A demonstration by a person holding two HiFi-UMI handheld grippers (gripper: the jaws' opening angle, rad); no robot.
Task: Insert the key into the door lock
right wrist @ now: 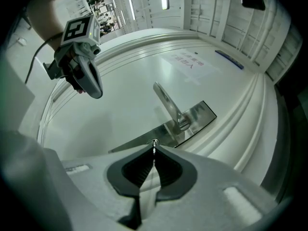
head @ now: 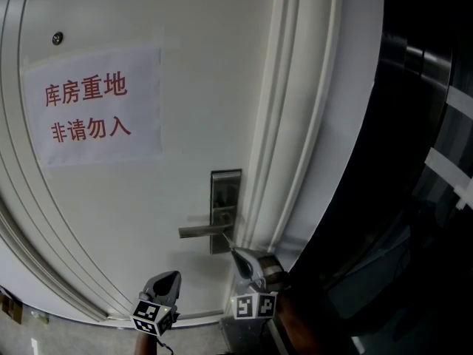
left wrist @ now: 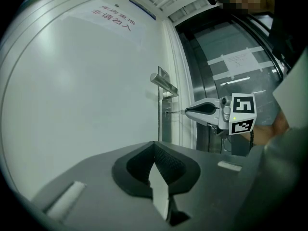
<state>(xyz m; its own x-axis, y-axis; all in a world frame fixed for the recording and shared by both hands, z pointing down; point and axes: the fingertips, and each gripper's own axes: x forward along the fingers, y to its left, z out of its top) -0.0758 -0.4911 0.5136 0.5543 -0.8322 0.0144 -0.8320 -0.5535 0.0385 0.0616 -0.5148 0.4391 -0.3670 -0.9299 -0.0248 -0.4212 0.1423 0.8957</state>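
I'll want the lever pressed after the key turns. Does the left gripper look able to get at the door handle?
Probably yes: the left gripper sits just below the door handle with nothing between; the right gripper holds the key aside at the lock plate.

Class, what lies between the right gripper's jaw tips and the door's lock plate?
Only the key, pinched by the right gripper, its tip at the lock plate; the left gripper view shows it.

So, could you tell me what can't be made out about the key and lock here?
- Key: too small in left gripper view; in right gripper view, the shut right gripper hides most of it.
- Keyhole: key tip covers it; depth unclear.
- Lock plate: head view, gripper hides its lower corner.
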